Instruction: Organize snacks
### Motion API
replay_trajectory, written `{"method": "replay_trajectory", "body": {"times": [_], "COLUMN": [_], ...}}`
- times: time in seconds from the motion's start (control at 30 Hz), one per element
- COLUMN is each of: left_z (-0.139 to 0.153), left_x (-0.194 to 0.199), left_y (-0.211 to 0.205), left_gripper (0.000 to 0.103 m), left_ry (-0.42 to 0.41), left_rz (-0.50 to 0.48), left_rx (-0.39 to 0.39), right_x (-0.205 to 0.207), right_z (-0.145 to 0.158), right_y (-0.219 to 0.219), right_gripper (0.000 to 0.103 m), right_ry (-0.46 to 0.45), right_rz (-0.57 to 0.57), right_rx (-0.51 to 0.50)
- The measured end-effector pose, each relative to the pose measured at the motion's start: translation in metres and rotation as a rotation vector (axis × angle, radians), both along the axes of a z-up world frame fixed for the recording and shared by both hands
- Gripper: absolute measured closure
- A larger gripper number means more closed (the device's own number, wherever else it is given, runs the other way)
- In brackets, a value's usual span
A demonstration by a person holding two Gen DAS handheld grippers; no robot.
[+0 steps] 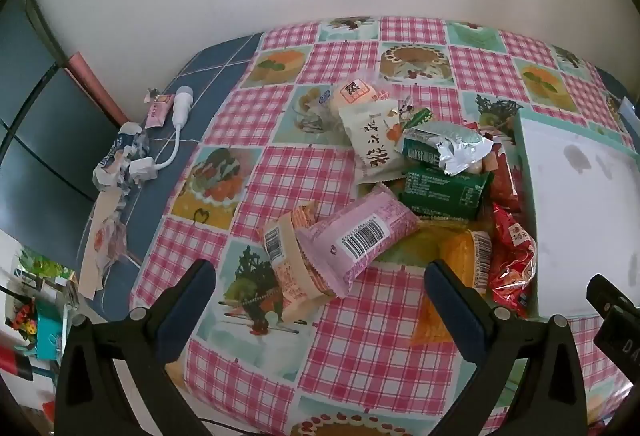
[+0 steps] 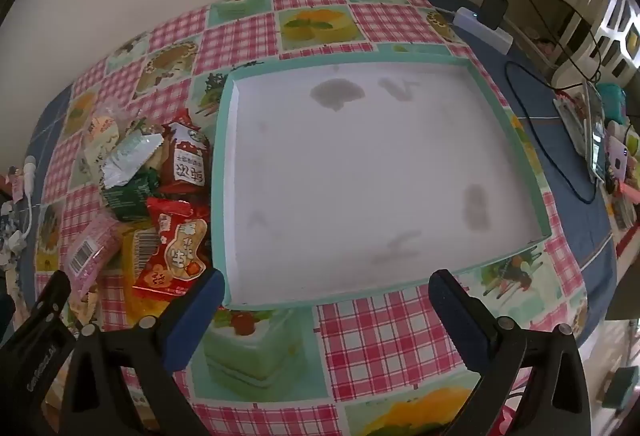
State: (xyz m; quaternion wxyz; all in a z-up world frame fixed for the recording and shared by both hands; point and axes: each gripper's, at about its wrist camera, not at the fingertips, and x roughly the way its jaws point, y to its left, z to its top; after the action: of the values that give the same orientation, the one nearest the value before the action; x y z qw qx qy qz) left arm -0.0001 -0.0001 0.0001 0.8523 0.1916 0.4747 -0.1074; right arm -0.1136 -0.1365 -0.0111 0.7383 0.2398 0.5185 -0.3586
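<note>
Left gripper (image 1: pixel 320 284): jaws spread wide, nothing between them, hanging over the checked tablecloth (image 1: pixel 352 348) just short of the snack pile.
Right gripper (image 2: pixel 326 292): jaws also spread wide and holding nothing, poised over the near edge of the box (image 2: pixel 218 171).
Box: one shallow tray with a teal rim and white floor, ahead of the right gripper; nothing lies in it, only a few grey smudges on the floor.
Snack pile: on the tablecloth, touching the box's left wall, ahead and to the left of the right gripper and ahead and to the right of the left one.
Pink packet (image 1: pixel 360 236): one, barcode up, nearest the left gripper, lying across a peach-coloured packet (image 1: pixel 286 260).
Green packets: two seen clearly, a dark green one (image 1: pixel 444 191) and, above it, a green one with a torn silver end (image 1: pixel 444 149).
Red packets: two, a peanut bag (image 2: pixel 180 244) just ahead of the right gripper's left finger and a taller one (image 2: pixel 186 159) beyond it, both against the box wall.
Yellow packet (image 1: pixel 468 256): one, just ahead of the left gripper's right finger.
Pale packets: two at the far end of the pile, a cream one with brush lettering (image 1: pixel 374 139) and a round cake in clear wrap (image 1: pixel 352 95).
Off the cloth: far left of the left gripper, one white cable plug (image 1: pixel 182 105) and some crumpled wrappers (image 1: pixel 120 159); far right of the right gripper, one power strip (image 2: pixel 484 29) with a black charger plugged in.
</note>
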Motion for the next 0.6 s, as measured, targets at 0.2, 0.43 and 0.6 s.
{"method": "replay_trajectory", "body": {"times": [0.2, 0.43, 0.6], "left_z": [-0.0020, -0.0027, -0.0029], "left_x": [0.0001, -0.0022, -0.0021], "left_y": [-0.0027, -0.0035, -0.0035], "left_gripper": [0.000, 0.000, 0.000], "left_ry": [-0.001, -0.006, -0.007], "left_rz": [0.000, -0.012, -0.021], "left_rx": [0.008, 0.030, 0.036], "right_x": [0.0022, 0.0001, 0.0007], "right_z": [0.0009, 0.0010, 0.0020], "right_y": [-0.0001, 0.0074, 0.0090], "right_gripper": [0.000, 0.000, 0.000], "right_ry": [0.001, 0.016, 0.021], "right_rz": [0.020, 0.043, 0.048], "right_rx": [0.005, -0.012, -0.014]}}
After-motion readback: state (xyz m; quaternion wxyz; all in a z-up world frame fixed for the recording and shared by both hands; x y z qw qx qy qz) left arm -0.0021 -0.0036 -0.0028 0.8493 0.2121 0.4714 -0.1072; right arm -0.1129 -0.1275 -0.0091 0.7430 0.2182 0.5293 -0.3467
